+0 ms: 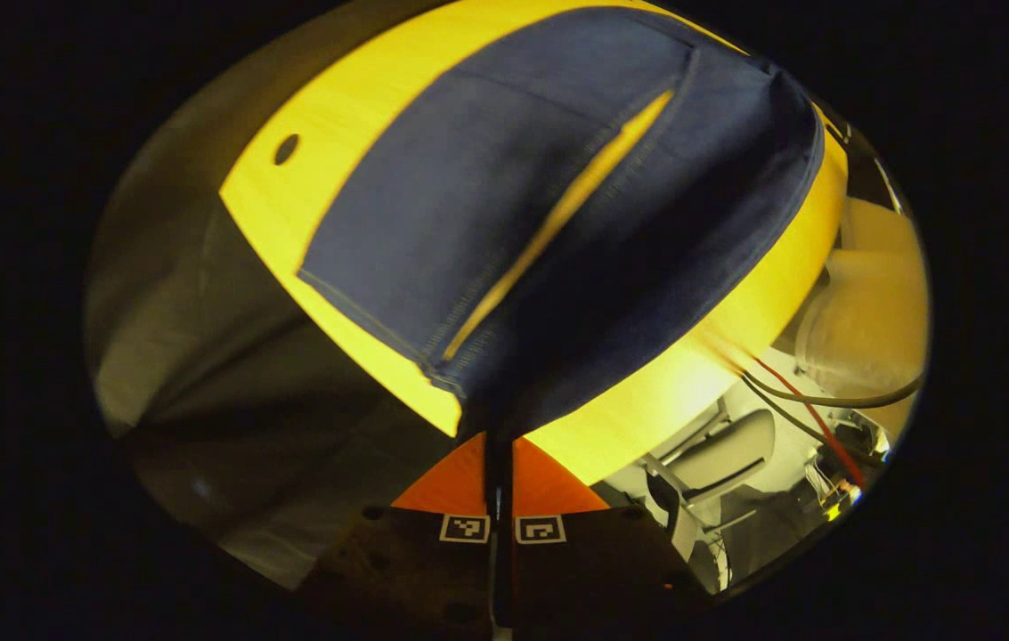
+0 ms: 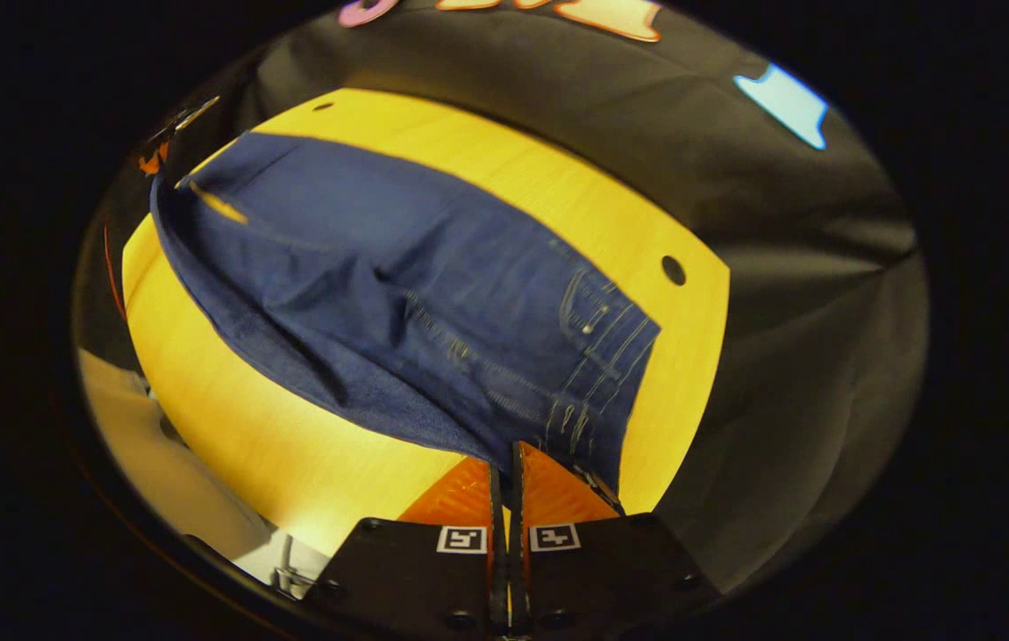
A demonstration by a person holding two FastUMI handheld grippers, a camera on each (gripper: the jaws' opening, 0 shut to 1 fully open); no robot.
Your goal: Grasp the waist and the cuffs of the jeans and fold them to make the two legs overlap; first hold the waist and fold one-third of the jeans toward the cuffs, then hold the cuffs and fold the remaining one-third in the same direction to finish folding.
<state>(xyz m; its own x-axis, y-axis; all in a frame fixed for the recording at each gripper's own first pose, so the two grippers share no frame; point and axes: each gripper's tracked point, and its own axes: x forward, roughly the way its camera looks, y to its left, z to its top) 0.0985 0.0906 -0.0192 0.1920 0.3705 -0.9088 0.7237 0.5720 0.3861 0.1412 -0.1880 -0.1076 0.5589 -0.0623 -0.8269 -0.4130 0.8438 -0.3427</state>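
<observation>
Dark blue jeans (image 1: 504, 178) lie on a yellow wooden table (image 1: 335, 116). In the left gripper view the two legs run away from me with a thin strip of table between them. My left gripper (image 1: 499, 445), with orange fingers, is shut on the cuff end of the nearer leg, which rises off the table. In the right gripper view the jeans (image 2: 379, 258) stretch to the far left. Their waist (image 2: 598, 347), with belt loops and rivets, is nearest. My right gripper (image 2: 511, 463) is shut on the waist's near corner, lifting the fabric edge.
The table has a small round hole (image 1: 286, 149) (image 2: 672, 270) near its edge. Beyond the table's right side in the left gripper view are a grey chair (image 1: 718, 454), black and red cables (image 1: 811, 414) and a white bulky thing (image 1: 869, 320).
</observation>
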